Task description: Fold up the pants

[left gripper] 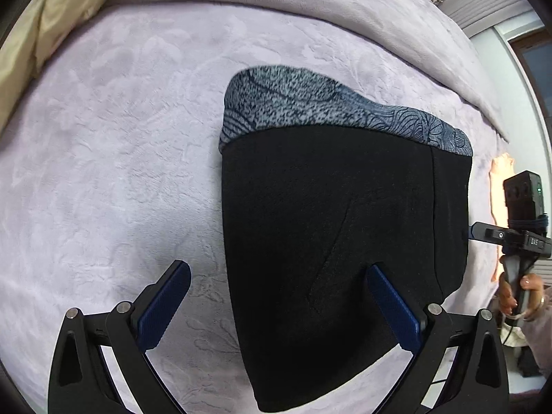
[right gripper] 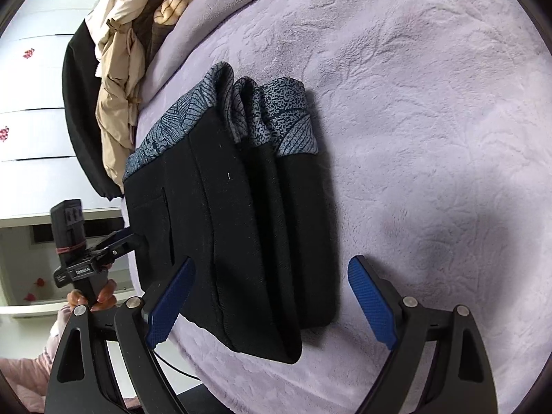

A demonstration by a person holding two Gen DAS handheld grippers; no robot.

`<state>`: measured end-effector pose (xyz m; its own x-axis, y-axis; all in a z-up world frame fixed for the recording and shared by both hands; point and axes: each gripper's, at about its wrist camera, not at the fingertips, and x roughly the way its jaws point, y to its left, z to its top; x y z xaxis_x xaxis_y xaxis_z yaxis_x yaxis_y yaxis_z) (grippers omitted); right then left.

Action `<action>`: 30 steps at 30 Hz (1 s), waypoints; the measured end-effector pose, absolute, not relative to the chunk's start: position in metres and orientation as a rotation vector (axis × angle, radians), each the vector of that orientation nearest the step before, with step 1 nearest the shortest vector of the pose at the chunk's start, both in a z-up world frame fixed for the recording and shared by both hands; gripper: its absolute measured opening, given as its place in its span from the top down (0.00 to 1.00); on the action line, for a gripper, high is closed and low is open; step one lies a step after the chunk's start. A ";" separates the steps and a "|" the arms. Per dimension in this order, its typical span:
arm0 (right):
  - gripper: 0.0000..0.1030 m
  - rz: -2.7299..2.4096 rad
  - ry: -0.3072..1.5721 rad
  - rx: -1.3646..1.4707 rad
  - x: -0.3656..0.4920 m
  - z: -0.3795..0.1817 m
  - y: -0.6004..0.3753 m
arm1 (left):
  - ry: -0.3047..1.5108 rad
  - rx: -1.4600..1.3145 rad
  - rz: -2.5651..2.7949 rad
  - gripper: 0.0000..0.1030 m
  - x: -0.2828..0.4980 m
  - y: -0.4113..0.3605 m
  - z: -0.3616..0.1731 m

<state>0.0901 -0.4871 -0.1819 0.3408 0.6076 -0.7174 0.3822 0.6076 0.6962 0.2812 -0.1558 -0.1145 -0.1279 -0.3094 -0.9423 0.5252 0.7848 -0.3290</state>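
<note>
Pants (left gripper: 338, 227): black, with grey-blue leaf-patterned cuffs (right gripper: 276, 110), folded into a layered bundle lying on the lilac embossed bed blanket (left gripper: 114, 145). Left hand-held gripper (left gripper: 277, 302): jaws spread wide, holding nothing, one blue pad (left gripper: 393, 307) over the black cloth and the other over the blanket. Right hand-held gripper (right gripper: 269, 302): jaws likewise wide and empty, straddling the bundle's near end; beige jacket (right gripper: 117, 103) heaped at the bed's edge.

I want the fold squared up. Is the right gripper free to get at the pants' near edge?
Probably yes: the right gripper is open over the pants, nothing lying between them.
</note>
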 end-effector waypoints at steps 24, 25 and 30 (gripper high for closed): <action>0.46 0.278 1.204 1.205 0.086 -0.192 -0.490 | 1.420 0.093 -0.729 0.38 0.247 -0.171 -0.090; 0.46 0.284 1.193 1.226 0.084 -0.188 -0.490 | 1.418 0.091 -0.733 0.39 0.245 -0.168 -0.086; 0.46 0.338 1.196 1.245 0.070 -0.171 -0.473 | 1.389 0.169 -0.737 0.39 0.224 -0.155 -0.059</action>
